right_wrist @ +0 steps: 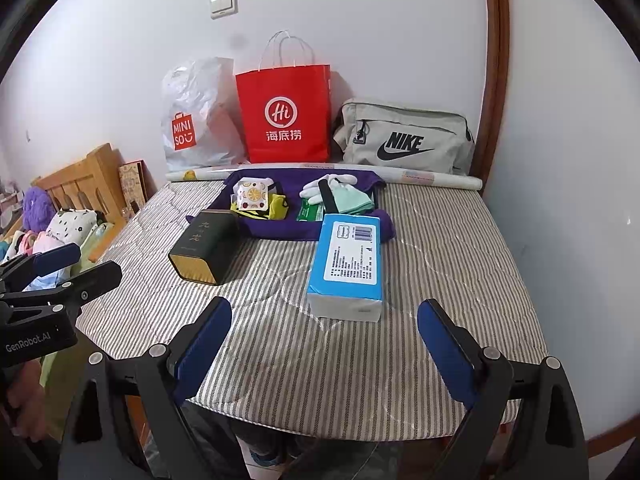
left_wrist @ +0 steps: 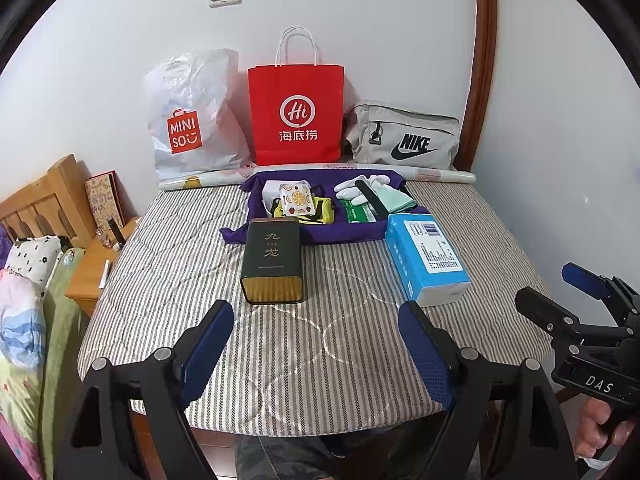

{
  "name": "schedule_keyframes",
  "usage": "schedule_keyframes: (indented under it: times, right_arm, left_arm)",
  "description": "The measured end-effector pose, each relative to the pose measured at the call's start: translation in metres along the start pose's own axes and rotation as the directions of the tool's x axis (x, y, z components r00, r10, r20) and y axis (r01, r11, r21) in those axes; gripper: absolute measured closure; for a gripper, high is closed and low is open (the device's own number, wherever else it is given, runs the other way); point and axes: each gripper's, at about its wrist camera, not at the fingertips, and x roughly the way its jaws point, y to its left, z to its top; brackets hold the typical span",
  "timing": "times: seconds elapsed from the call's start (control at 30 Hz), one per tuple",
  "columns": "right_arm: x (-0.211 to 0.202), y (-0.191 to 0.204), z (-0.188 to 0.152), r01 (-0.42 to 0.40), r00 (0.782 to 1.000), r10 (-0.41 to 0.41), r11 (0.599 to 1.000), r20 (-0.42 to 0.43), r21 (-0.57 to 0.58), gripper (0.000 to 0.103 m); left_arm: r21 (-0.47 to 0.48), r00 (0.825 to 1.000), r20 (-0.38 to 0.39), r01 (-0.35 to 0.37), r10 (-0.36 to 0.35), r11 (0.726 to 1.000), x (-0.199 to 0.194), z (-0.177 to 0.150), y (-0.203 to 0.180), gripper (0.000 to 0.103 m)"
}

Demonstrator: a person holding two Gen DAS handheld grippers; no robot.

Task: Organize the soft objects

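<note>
A purple fabric tray (left_wrist: 320, 236) (right_wrist: 264, 230) lies at the back of the striped table. It holds a fruit-print pouch (left_wrist: 295, 199) (right_wrist: 253, 195), a yellow pouch (left_wrist: 324, 210), white gloves (left_wrist: 362, 188) (right_wrist: 326, 185), a mint cloth (left_wrist: 394, 199) and a green packet (left_wrist: 358, 213). A blue tissue pack (left_wrist: 426, 262) (right_wrist: 348, 266) and a dark tin box (left_wrist: 273, 266) (right_wrist: 205, 246) lie in front of the tray. My left gripper (left_wrist: 316, 344) and my right gripper (right_wrist: 324, 344) are open and empty over the table's front part.
A white Miniso bag (left_wrist: 192, 120), a red paper bag (left_wrist: 297, 114) and a grey Nike bag (left_wrist: 404, 138) stand against the back wall behind a rolled mat (left_wrist: 436, 176). A wooden bedside table (left_wrist: 92, 268) and bedding (left_wrist: 24, 320) are at the left.
</note>
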Motion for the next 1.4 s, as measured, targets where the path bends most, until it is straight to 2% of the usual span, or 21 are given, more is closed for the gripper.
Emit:
schedule_keyframes:
  times: [1.4]
  right_arm:
    - [-0.0038,0.0024,-0.0020,0.003,1.000,-0.003,1.000,0.001,-0.010,0.010]
  left_arm:
    - [-0.005,1.000,0.003,-0.005,0.005,1.000,-0.0024,-0.0028,0.0030,0.020]
